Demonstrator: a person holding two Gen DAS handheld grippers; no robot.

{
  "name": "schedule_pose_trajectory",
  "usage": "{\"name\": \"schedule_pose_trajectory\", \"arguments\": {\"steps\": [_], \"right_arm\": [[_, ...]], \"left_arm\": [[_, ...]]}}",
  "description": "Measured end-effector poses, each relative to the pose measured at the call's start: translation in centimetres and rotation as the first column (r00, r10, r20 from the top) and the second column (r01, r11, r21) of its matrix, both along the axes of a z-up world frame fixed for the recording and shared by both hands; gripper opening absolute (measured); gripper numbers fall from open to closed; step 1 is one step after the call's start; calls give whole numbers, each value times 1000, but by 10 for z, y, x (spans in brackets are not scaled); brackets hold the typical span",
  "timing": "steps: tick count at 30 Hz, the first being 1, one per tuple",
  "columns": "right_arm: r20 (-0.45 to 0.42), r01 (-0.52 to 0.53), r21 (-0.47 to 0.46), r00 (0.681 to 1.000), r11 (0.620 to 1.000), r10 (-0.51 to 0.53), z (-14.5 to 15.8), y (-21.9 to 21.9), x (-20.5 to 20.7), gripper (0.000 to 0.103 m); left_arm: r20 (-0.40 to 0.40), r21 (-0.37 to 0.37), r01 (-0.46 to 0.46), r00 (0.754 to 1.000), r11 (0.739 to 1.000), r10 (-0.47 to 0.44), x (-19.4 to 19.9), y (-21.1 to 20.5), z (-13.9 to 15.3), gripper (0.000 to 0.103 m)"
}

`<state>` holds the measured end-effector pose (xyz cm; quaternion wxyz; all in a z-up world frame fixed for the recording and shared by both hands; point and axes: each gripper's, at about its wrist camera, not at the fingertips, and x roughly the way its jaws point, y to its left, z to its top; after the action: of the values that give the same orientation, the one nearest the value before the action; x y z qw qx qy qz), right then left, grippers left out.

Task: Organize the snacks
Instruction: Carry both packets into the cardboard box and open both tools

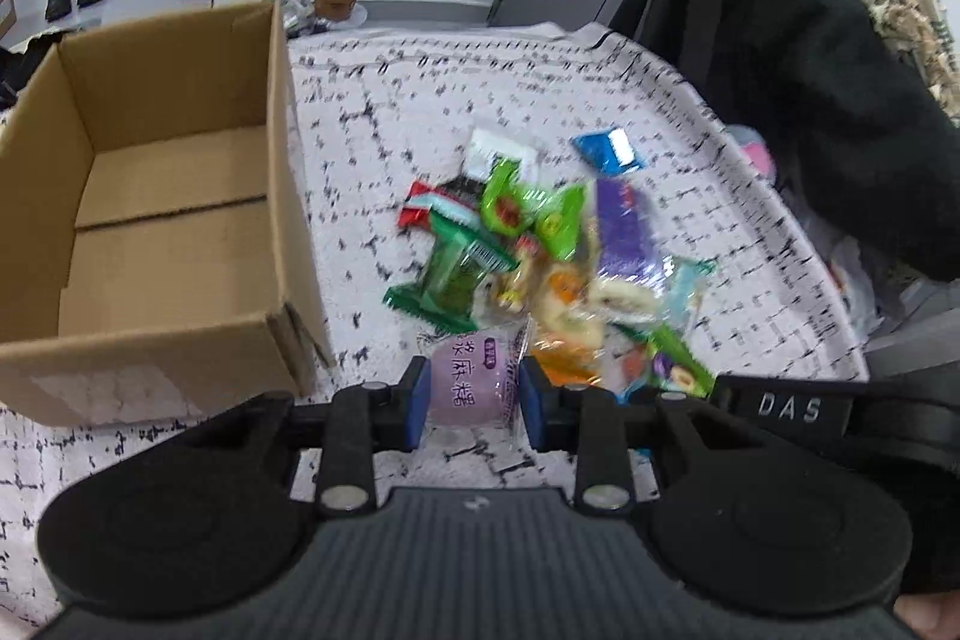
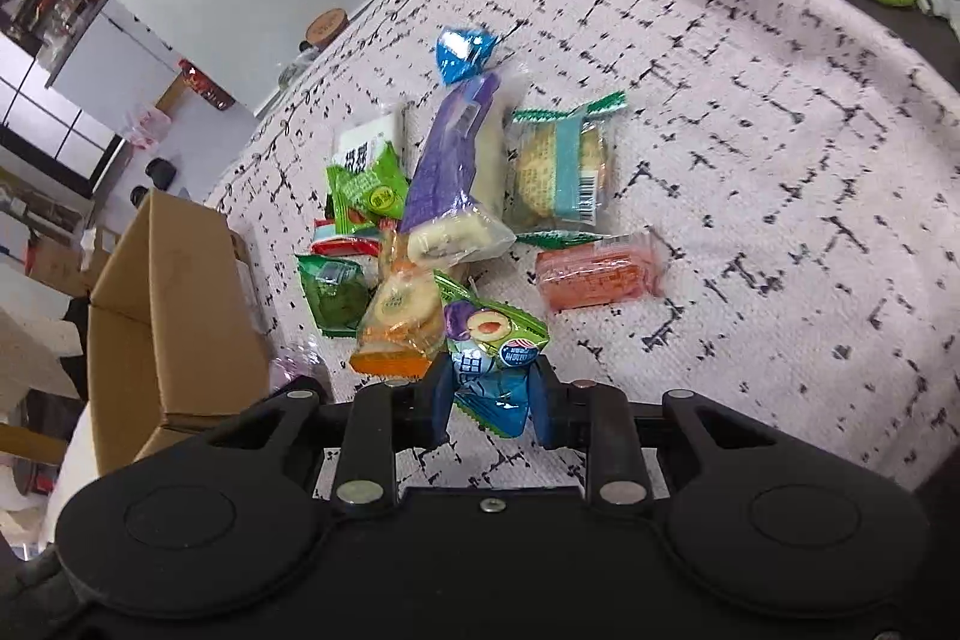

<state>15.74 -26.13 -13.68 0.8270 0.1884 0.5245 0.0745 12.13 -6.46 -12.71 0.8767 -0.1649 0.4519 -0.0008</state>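
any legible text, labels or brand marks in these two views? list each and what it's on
"DAS" – white letters on the black band beside the left gripper.
"麻糬" – purple print on the purple mochi packet held in that gripper; smaller characters on it are too blurred.
Green plum packet in the right gripper: round badge text unreadable.
Barcode on the teal cake packet: digits too small.
Other wrappers: blurred.
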Motion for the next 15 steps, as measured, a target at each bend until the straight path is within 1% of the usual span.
{"name": "schedule_pose_trajectory", "arguments": {"steps": [2,9,15], "right_arm": [[31,6,-11,1000,1000,-6,10,0,-3,26],[90,-6,-15,996,1000,7,33,7,-12,26],[143,-13,-24,990,1000,17,53,18,-18,26]], "left_arm": [[17,-1,6,1000,1000,-6,-2,0,9,30],[66,2,21,998,1000,-21,-8,3,37,30],[102,10,16,995,1000,-17,-15,10,58,30]]}}
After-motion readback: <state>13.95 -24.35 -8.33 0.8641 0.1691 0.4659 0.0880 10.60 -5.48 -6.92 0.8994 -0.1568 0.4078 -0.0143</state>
